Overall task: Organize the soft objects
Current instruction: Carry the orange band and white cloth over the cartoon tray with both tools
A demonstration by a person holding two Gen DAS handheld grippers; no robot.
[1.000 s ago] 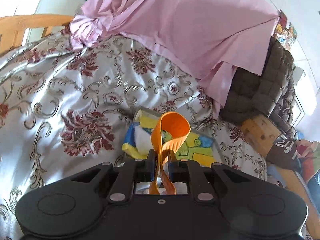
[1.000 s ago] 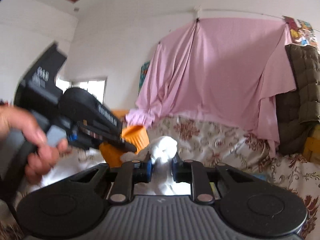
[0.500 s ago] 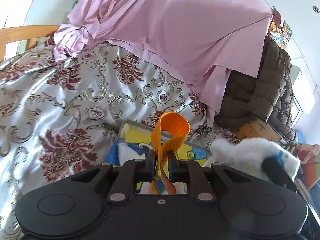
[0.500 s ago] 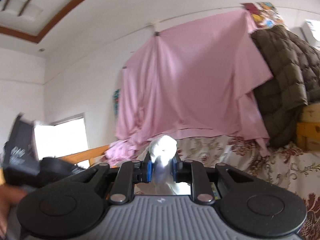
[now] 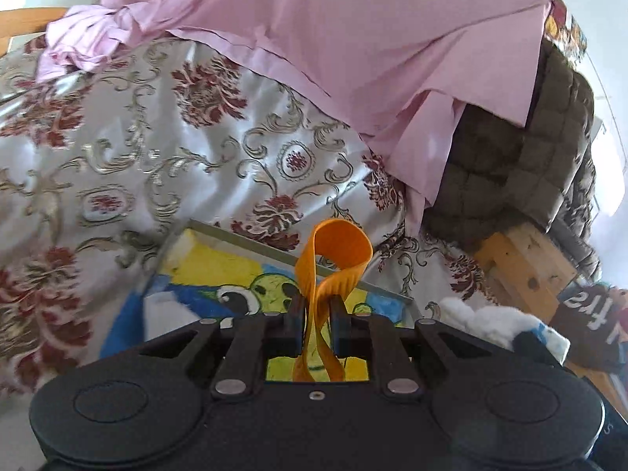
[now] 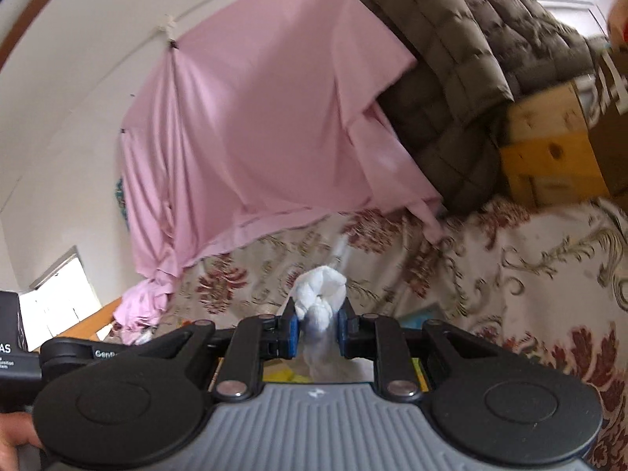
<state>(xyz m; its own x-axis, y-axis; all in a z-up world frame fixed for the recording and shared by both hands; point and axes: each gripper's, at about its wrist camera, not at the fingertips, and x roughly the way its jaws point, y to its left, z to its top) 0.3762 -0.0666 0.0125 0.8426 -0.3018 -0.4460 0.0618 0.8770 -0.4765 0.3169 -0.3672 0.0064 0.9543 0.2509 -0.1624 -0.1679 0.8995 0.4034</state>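
Gripping: both tools are full right now, each clamped on something soft, out over the bed.
Left gripper [image 5: 316, 320]: jaws pinched tight on an orange fabric strip [image 5: 336, 253]; the strip loops up above the fingertips and its two tails hang down between the fingers.
Right gripper [image 6: 318, 327]: blue-padded fingers squeezed in on a white plush piece [image 6: 321, 294], which bulges up above the tips while the rest trails below them.
Same plush, left camera: white fluff [image 5: 484, 324] shows at the lower right, just beside the left tool, with a dark bit of the other gripper across it.
Tray: a shallow box with a cartoon print [image 5: 219, 271], yellow and blue with a green character, lies on the bedspread right under the left gripper; its pale far rim runs behind the orange loop. What sits inside it I cannot make out past the tool body.
Bedspread [image 5: 129, 149]: silvery satin with dark red flowers and gold scrolls, rumpled, filling the left and centre.
Pink sheet [image 6: 251, 117]: pinned to the wall, draping down onto the far edge of the bed, bunched at its left end.
Quilted brown jacket [image 6: 463, 62]: heaped at the far right edge of the bed, over a wooden crate [image 6: 549, 145].
Hand [image 6: 15, 437]: a sliver of the person's left hand at the lower left corner, behind the other tool's black body.
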